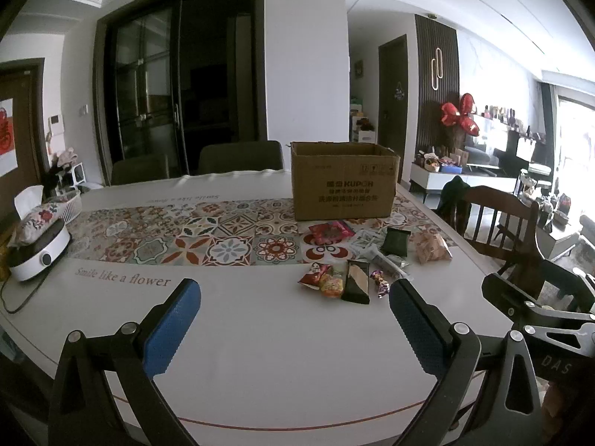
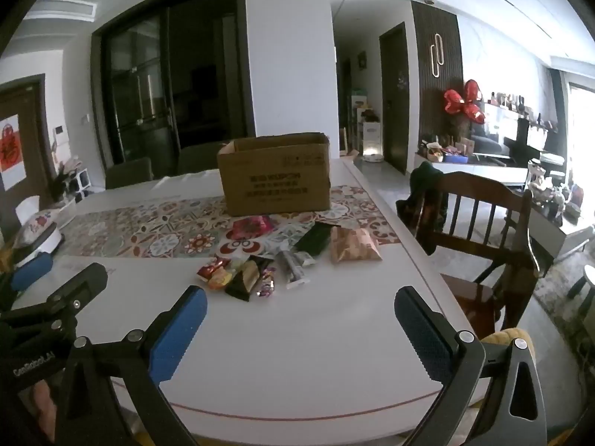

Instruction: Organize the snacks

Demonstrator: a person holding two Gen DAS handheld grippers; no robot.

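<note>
An open cardboard box (image 1: pixel 344 182) stands on the patterned table runner; it also shows in the right wrist view (image 2: pixel 275 173). Several snack packets lie in front of it: a red packet (image 1: pixel 329 232), a dark green packet (image 1: pixel 396 241), a tan bag (image 1: pixel 431 247) and a cluster of small sweets (image 1: pixel 336 282). In the right wrist view the cluster (image 2: pixel 238 277) and the tan bag (image 2: pixel 353 249) lie ahead. My left gripper (image 1: pixel 293 297) is open and empty above the near table. My right gripper (image 2: pixel 299 306) is open and empty, just short of the snacks.
A white cooker (image 1: pixel 35 251) with a floral tissue pouch (image 1: pixel 35 219) sits at the table's left end. A wooden chair (image 2: pixel 479 219) stands by the table's right edge. Dark chairs (image 1: pixel 240 156) stand behind the table. The table's front edge (image 2: pixel 297 414) is close below.
</note>
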